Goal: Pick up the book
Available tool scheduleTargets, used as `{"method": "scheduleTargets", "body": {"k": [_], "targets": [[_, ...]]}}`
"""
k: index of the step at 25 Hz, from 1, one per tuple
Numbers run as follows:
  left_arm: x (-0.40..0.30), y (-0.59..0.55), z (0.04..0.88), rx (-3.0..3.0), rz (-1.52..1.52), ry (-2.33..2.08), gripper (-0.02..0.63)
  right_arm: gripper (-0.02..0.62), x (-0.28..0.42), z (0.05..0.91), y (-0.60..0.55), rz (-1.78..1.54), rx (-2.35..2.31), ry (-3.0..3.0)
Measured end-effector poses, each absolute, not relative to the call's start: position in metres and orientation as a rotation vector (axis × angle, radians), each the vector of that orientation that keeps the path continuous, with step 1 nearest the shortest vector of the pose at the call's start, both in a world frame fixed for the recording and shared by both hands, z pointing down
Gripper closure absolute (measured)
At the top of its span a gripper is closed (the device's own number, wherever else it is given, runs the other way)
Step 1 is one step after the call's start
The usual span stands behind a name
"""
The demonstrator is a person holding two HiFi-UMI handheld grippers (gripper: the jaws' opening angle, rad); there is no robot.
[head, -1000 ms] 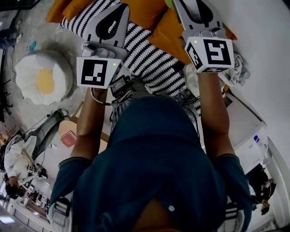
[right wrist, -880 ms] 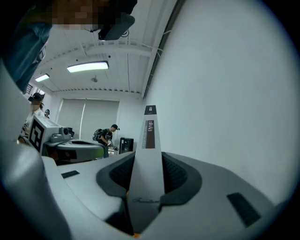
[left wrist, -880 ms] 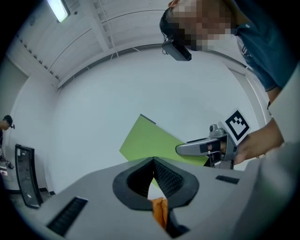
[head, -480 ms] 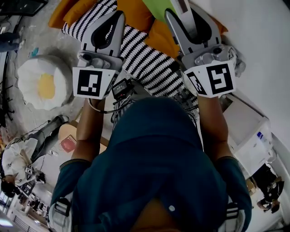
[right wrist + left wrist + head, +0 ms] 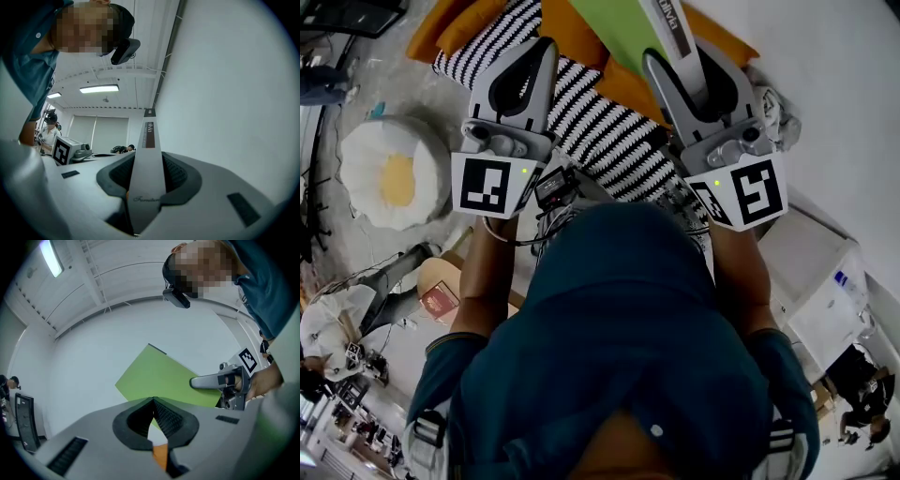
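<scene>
Book (image 5: 623, 33), green cover and grey printed spine: at 12 o'clock in the head view, over the orange cushions, grasped by the right gripper. In the left gripper view its cover (image 5: 159, 378) shows against a white wall, and its visible edges touch nothing but that gripper.

Person's teal shirt (image 5: 619, 347): fills the lower half of the head view, from 4 to 8 o'clock, with both forearms reaching towards 12 o'clock.

White wall (image 5: 844, 94): at 2 o'clock.

Striped cushion (image 5: 600, 127), black and white: at 11 to 12 o'clock, beneath and between the two grippers.

Round white cushion with a yellow centre (image 5: 389, 173): at 9 o'clock, on the floor, well apart from the book.

Orange cushions (image 5: 572, 28): at 12 o'clock, partly under the book and beside the striped cushion.

White cabinet (image 5: 811, 272): at 4 o'clock, below the right forearm.

Right gripper (image 5: 675, 61): at 1 o'clock, pointing towards 12. Its own view shows both jaws clamped on the grey spine (image 5: 149, 131), which runs up between the pads (image 5: 176, 173).

Left gripper (image 5: 542, 52): at 11 o'clock, beside the right gripper but not touching the book. Its own view shows the jaw tips (image 5: 153, 400) clenched together with nothing between them.
</scene>
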State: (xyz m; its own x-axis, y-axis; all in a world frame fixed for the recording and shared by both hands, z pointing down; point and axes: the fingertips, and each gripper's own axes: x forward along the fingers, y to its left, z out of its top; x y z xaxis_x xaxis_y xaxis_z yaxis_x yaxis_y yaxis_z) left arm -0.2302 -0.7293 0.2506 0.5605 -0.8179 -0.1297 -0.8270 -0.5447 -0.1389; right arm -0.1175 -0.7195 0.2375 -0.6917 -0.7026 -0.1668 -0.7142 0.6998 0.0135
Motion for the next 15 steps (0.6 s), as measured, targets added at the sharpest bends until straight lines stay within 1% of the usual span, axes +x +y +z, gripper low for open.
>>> {"method": "scheduleTargets", "body": {"k": [3,8,15], "targets": [[-0.227,-0.707,0.250,-2.605,0.033,1.409,0.601,0.445,-0.114,0.229,-0.694,0.137,-1.128,2.753],[-0.216,-0.667,0.232,-2.547,0.104,1.394,0.601,0.445,-0.101,0.214,-0.653,0.183,-1.085,2.738],[-0.225,-0.660,0.229,-2.547,0.101,1.412,0.601,0.445,-0.108,0.211,-0.646,0.172,-1.073,2.745]]}}
